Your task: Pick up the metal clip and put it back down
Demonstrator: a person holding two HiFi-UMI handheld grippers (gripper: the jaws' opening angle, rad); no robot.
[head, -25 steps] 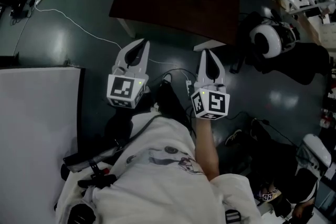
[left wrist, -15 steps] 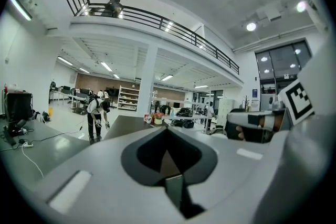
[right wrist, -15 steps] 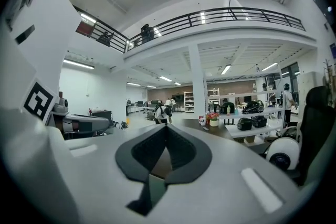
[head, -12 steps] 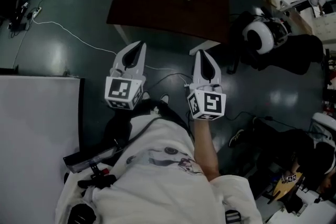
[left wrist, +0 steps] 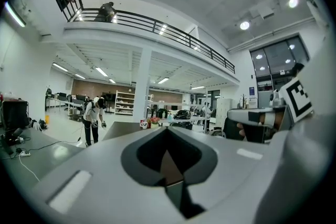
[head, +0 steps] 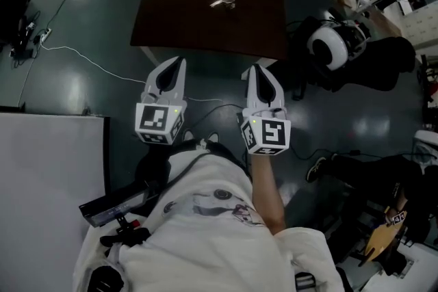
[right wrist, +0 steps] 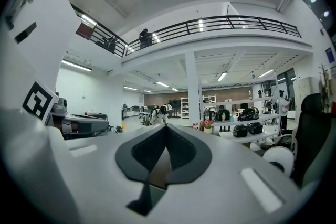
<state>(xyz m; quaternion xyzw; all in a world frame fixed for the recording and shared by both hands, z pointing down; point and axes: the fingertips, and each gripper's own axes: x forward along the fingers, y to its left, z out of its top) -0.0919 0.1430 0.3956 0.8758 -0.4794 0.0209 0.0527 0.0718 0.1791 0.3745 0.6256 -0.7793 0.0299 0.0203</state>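
The metal clip (head: 224,1) lies on the dark brown table (head: 185,17), in the far half of its top, seen in the head view. My left gripper (head: 179,61) and right gripper (head: 253,68) are held side by side over the floor just short of the table's near edge, well apart from the clip. Both point level toward the table. Each pair of jaws meets at the tips with nothing between them. The left gripper (left wrist: 167,128) and right gripper (right wrist: 166,126) show the same in their own views. Neither gripper view shows the clip.
A white cable (head: 89,51) runs over the dark floor left of the table. A white panel (head: 48,181) stands at my left. A black-and-white round device (head: 328,44) and dark gear lie at the right. A person (left wrist: 93,118) stands far off beyond the table.
In the head view the table and clip have slid down and to the left. Both grippers stay shut and side by side, a little lower in the picture.
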